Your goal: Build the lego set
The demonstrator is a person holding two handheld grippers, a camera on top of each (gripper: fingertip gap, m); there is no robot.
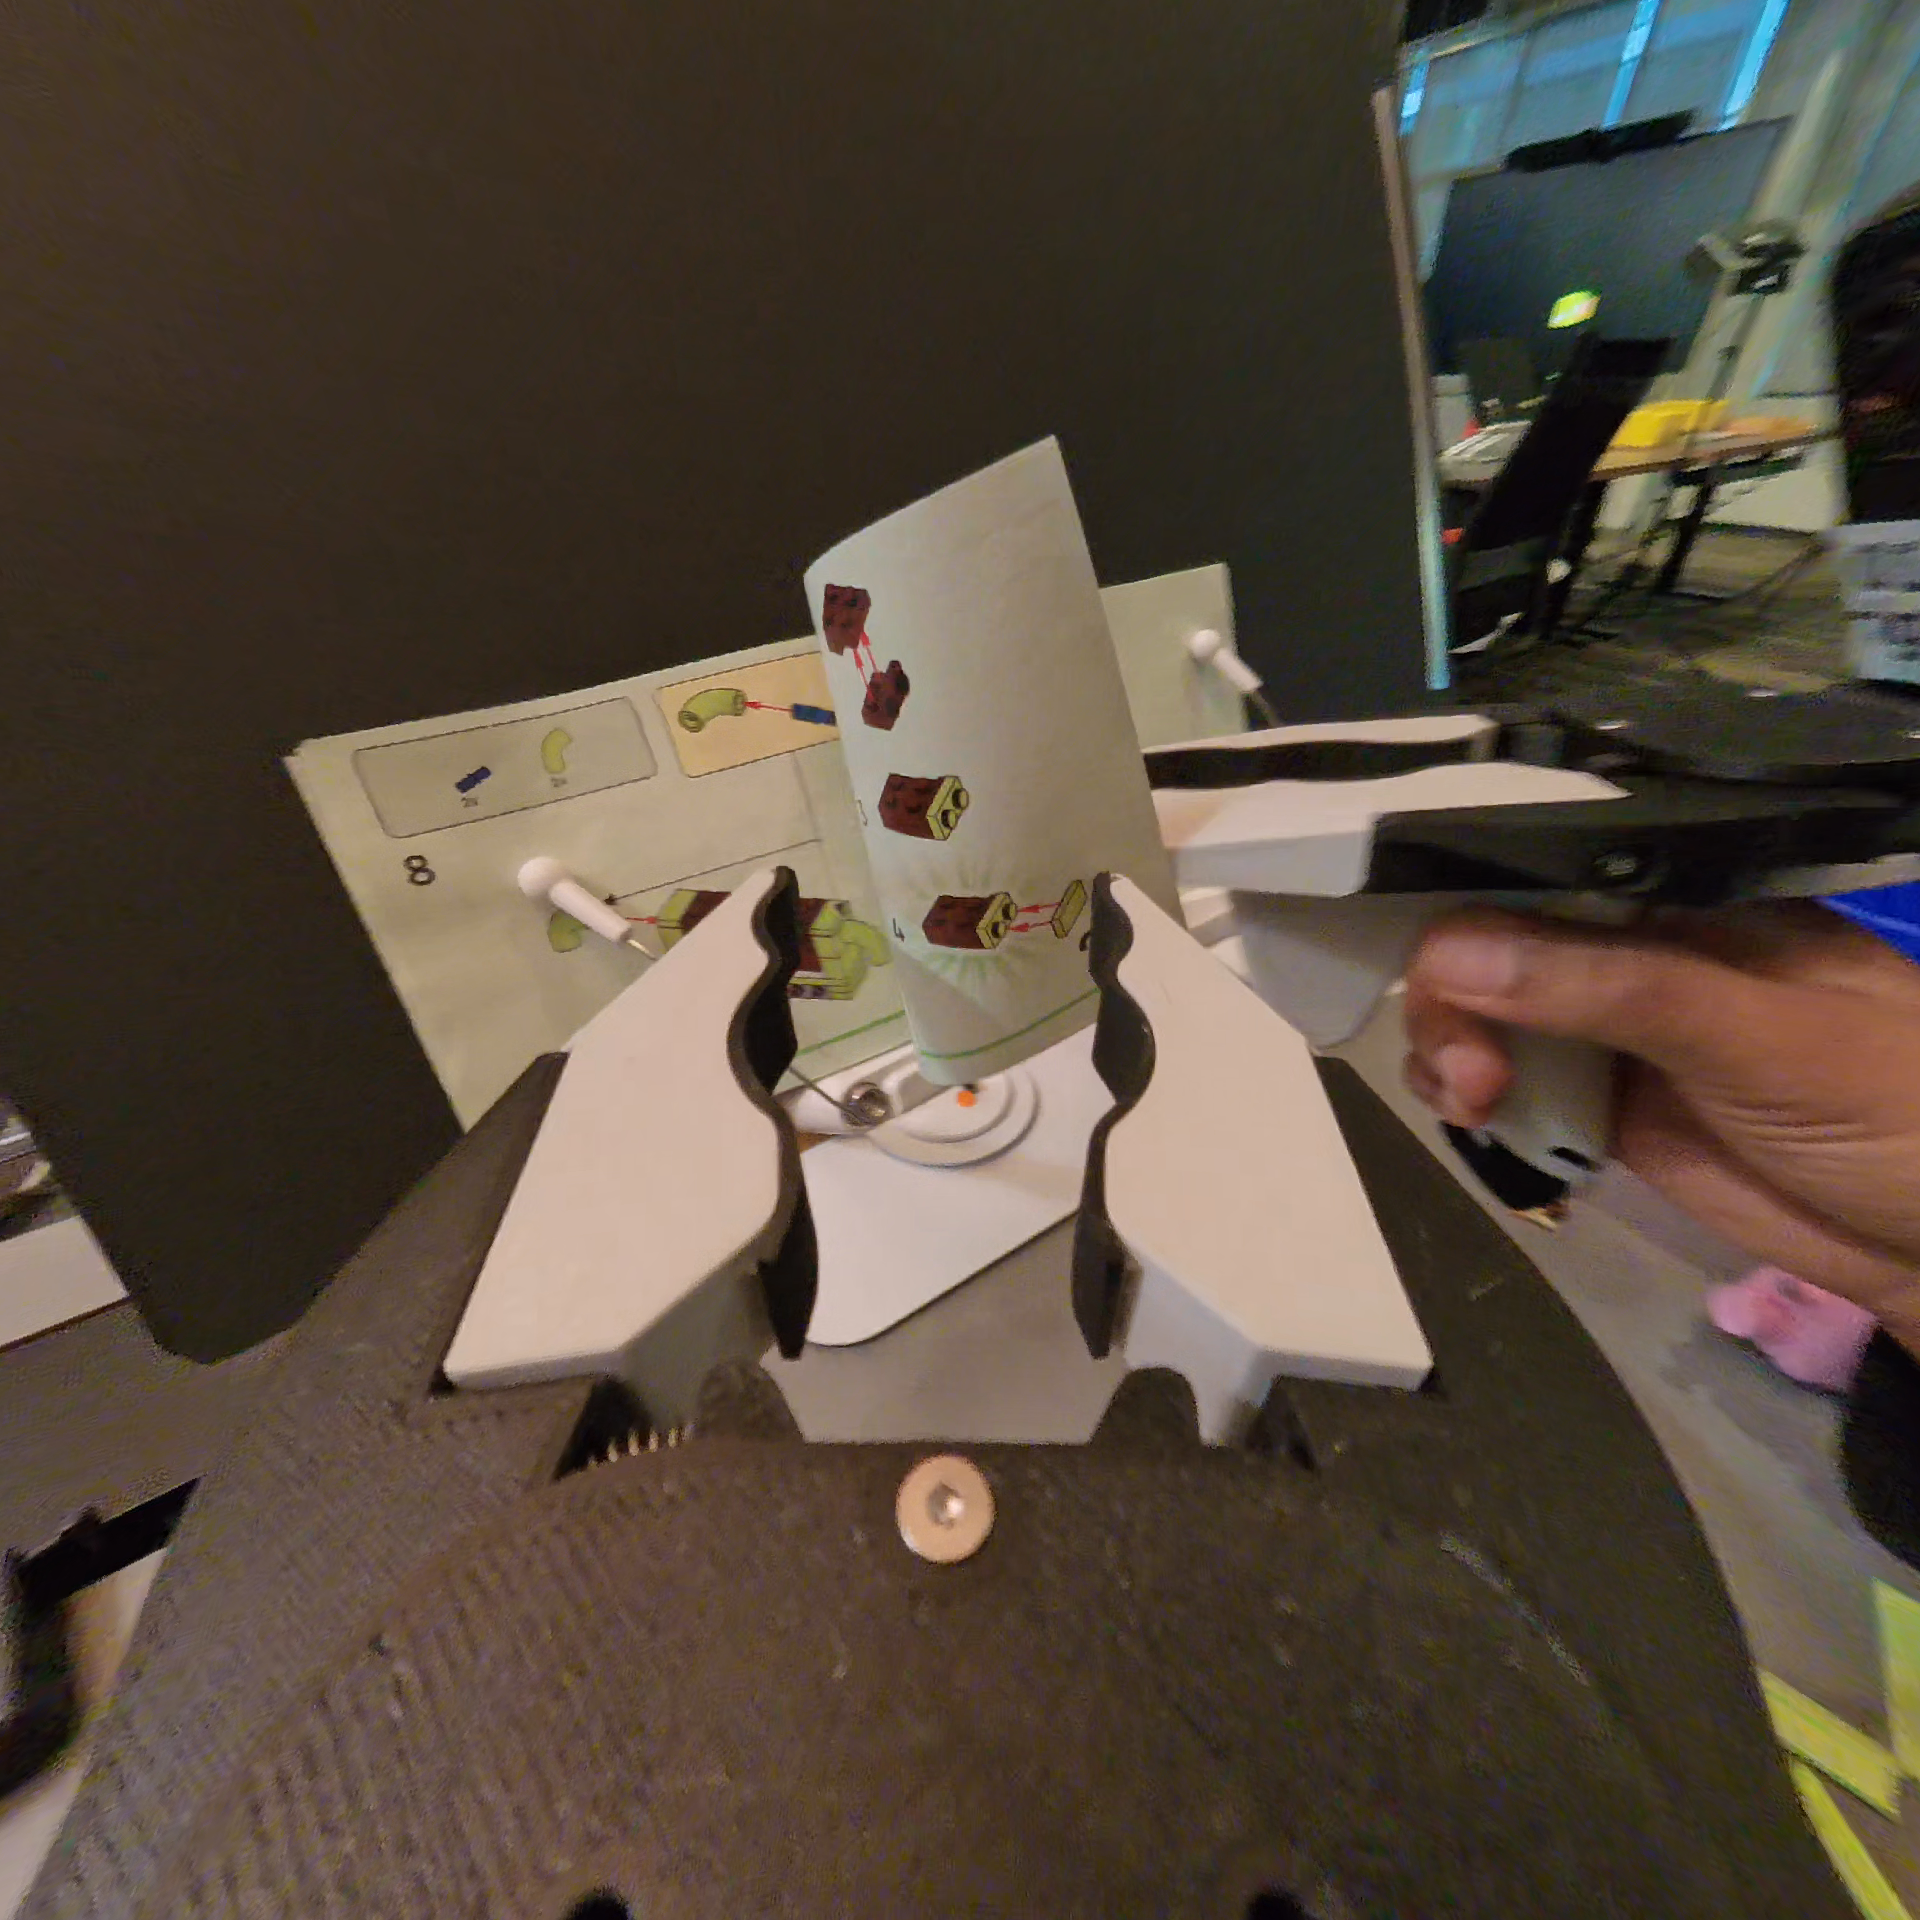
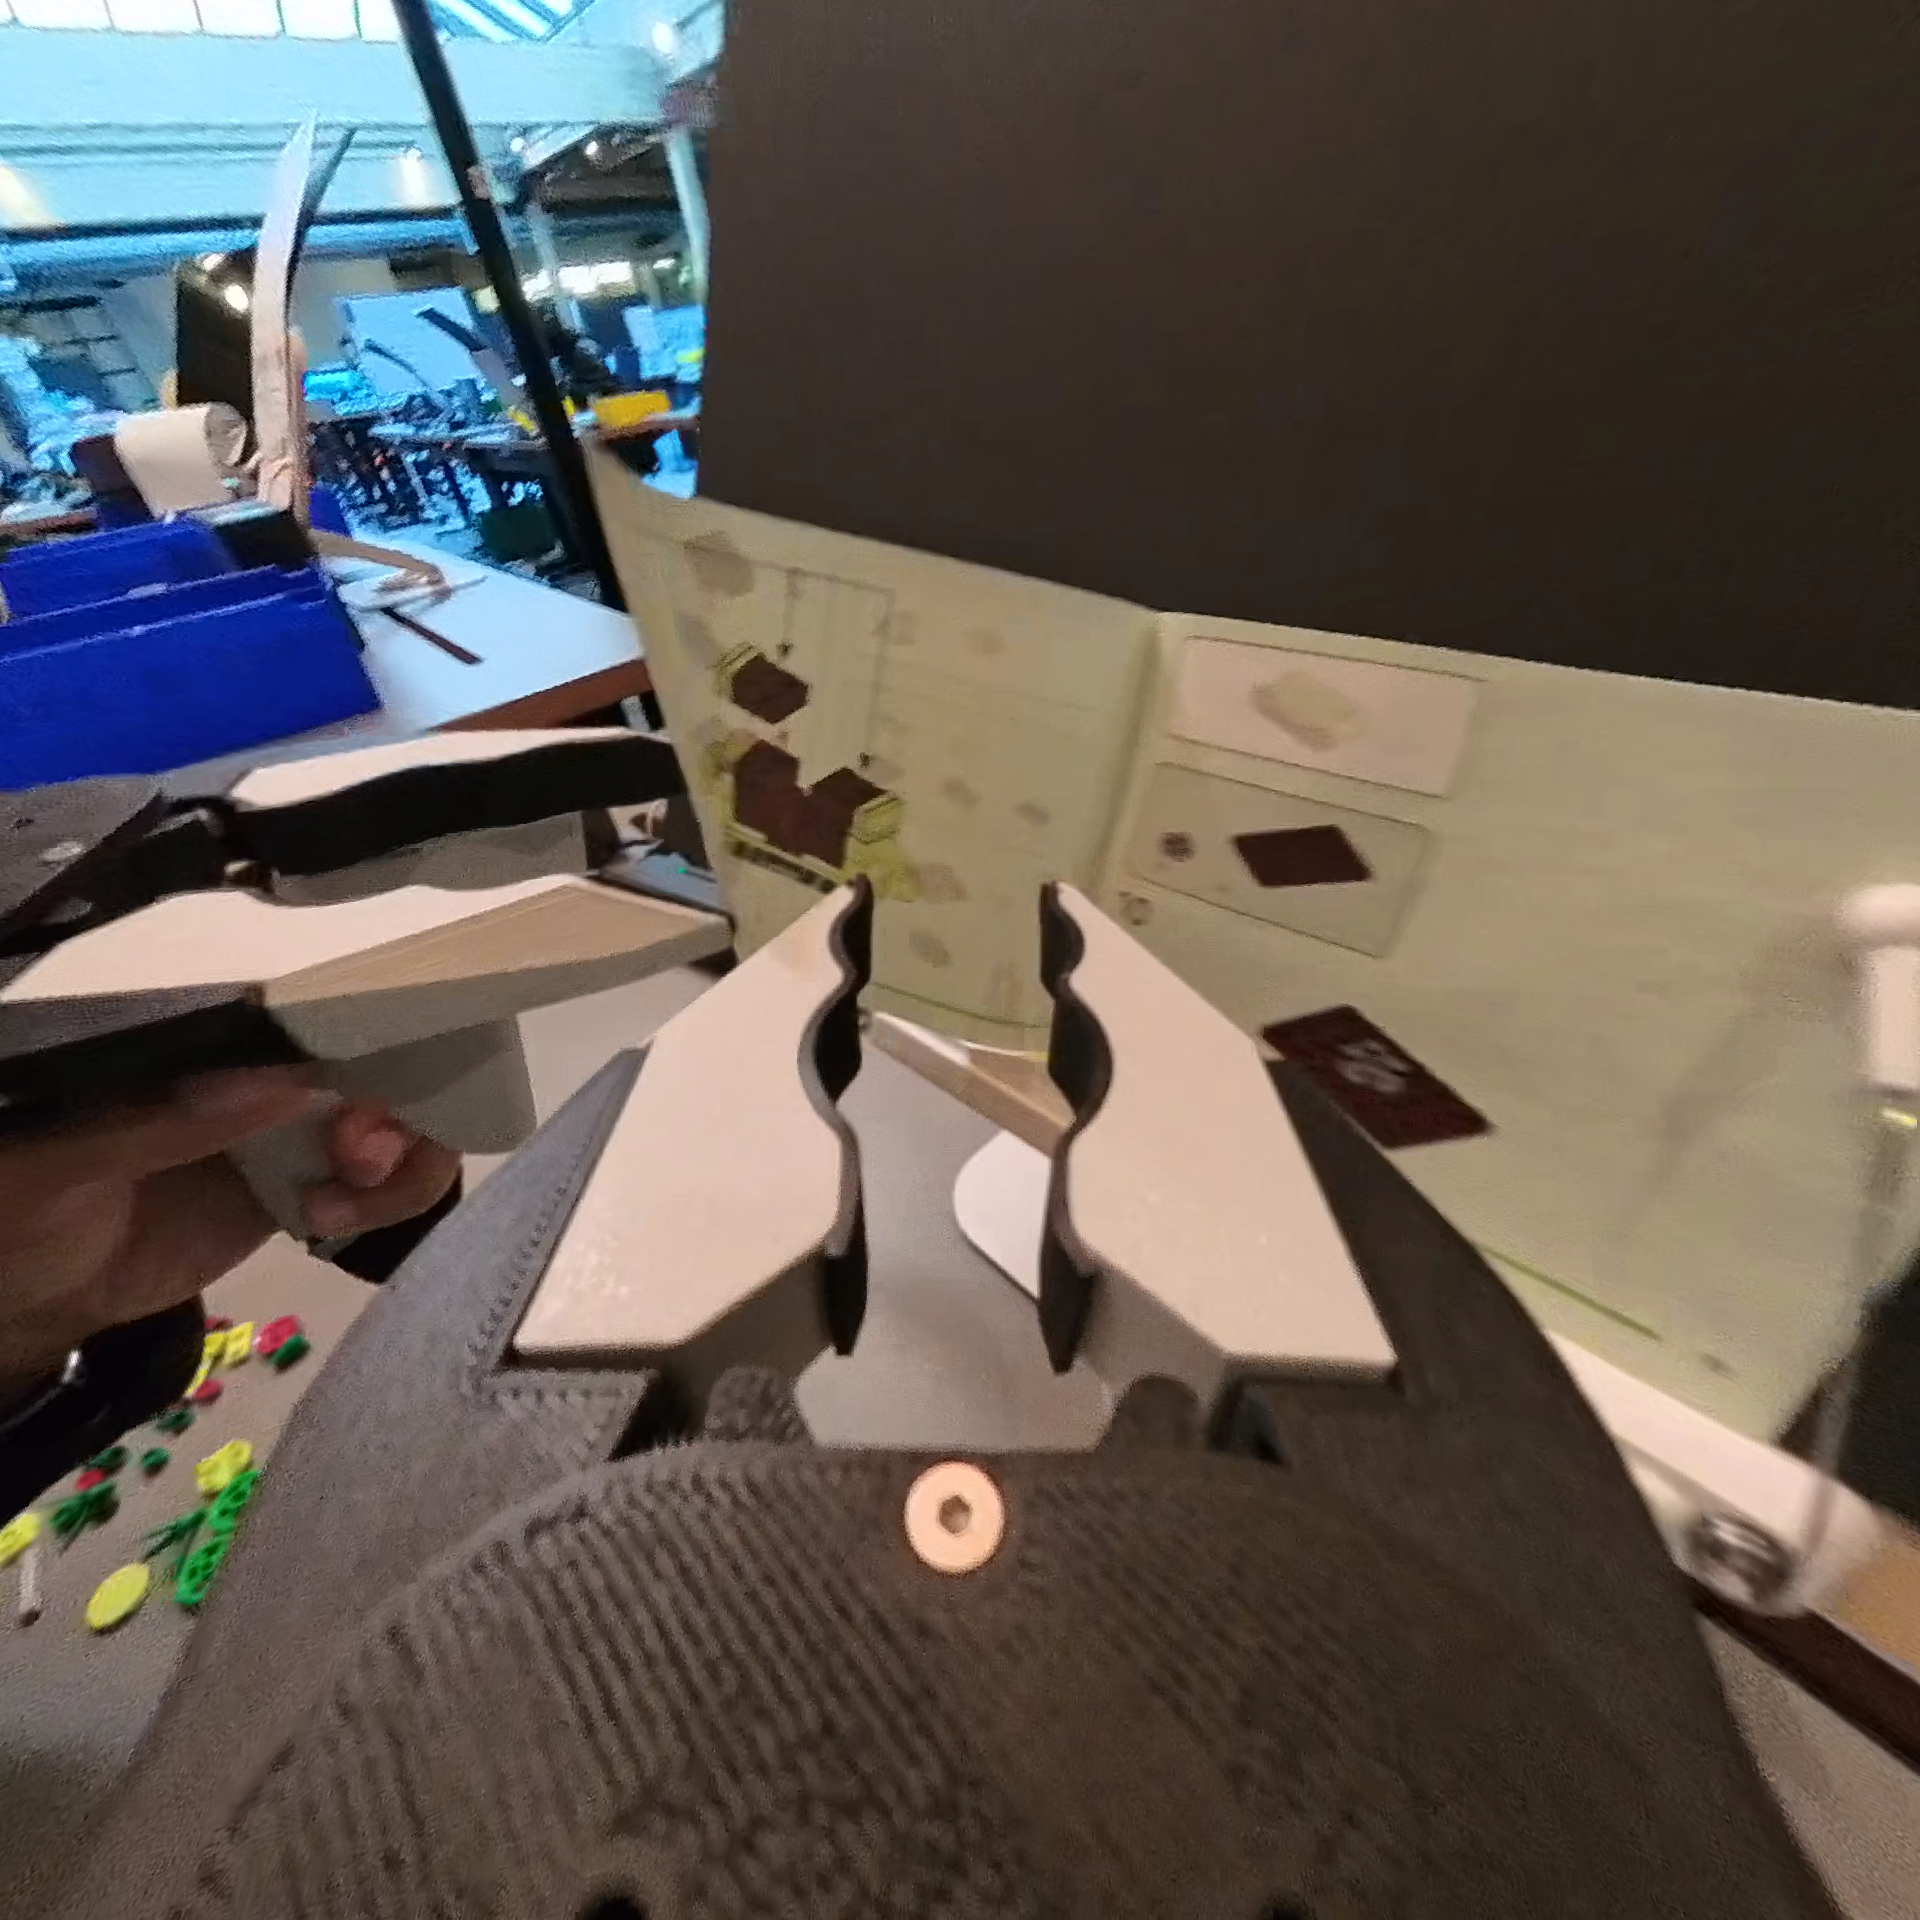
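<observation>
While bricks (image 2: 197,1475) litter grey table (image 2: 935,1195), blk backdrop (image 2: 1299,312) behind.

A large printed step numeral is carried on the left page of the pale green paper instruction booklet (image 1: 623,831), and small quantity marks are printed under the two parts drawn in the grey rounded parts box (image 1: 504,764) above it. A second step numeral is borne low on the curled upright page (image 1: 997,727). Pale markings, too blurred to be read, are carried on the dark maroon flat card (image 2: 1371,1075).
</observation>
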